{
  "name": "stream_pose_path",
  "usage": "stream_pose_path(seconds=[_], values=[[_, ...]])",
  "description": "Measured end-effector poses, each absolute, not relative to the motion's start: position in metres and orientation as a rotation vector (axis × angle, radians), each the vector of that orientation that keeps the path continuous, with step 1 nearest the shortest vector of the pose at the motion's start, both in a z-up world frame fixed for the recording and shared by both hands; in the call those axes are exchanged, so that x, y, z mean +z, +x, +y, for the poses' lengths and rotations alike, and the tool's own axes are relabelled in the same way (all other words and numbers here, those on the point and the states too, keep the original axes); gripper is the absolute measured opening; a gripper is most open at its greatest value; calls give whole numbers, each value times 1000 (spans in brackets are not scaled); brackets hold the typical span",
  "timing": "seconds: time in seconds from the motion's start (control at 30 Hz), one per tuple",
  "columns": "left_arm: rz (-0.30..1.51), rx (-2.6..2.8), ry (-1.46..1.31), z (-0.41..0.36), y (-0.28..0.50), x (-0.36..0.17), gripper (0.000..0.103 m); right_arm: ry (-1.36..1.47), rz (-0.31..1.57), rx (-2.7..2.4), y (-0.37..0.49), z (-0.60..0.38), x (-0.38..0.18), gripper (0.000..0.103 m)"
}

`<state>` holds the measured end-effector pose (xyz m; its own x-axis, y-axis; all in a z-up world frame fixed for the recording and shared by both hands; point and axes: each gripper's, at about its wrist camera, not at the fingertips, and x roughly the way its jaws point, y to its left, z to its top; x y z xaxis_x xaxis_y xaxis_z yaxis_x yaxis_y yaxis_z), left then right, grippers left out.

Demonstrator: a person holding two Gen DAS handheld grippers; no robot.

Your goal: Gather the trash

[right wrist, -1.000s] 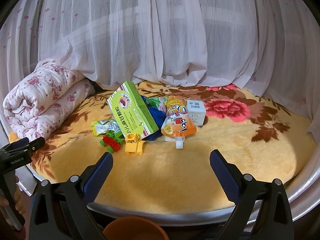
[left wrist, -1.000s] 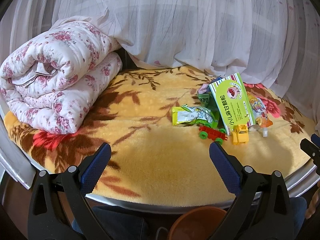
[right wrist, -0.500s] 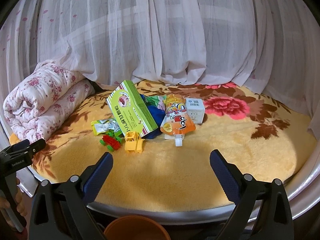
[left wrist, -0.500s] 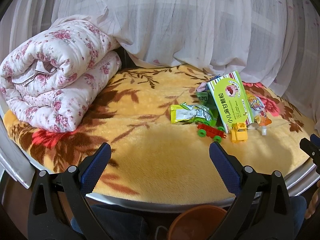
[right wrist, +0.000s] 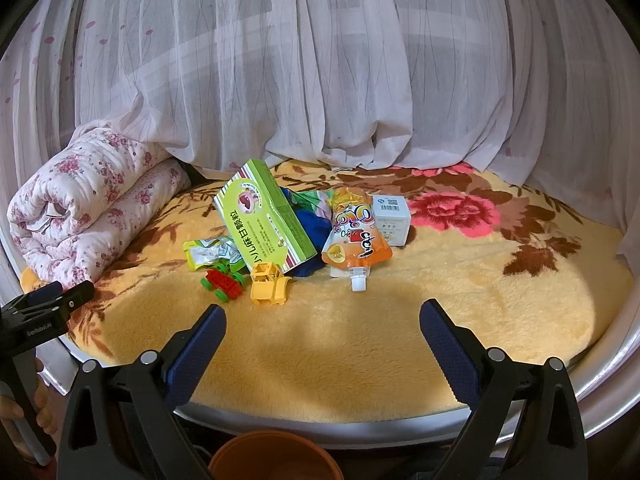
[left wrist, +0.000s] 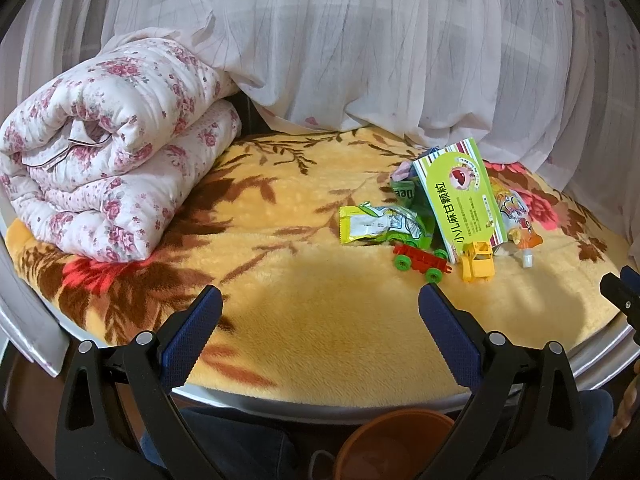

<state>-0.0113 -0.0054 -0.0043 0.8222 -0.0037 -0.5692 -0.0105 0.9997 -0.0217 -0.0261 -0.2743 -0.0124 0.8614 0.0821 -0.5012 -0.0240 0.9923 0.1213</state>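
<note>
While both jaws gape empty, glossy orange pouch, green cardboard box, plush floral blanket

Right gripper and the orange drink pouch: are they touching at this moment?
Apart. The right wrist view shows the right gripper open, with a stretch of bare yellow blanket between its fingertips and the orange drink pouch.

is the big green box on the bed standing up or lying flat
Neither quite: the green box is tilted, its lower edge on the blanket by the yellow toy truck, its upper end raised and leaning back on the pile of wrappers behind it.
</note>
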Motion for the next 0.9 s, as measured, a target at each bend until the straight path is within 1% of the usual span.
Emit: stream_pose_path(seconds=[0.9], values=[[613,0,-22,-9,-11,-6,96,111,536,60,-29,-265,-15,96]])
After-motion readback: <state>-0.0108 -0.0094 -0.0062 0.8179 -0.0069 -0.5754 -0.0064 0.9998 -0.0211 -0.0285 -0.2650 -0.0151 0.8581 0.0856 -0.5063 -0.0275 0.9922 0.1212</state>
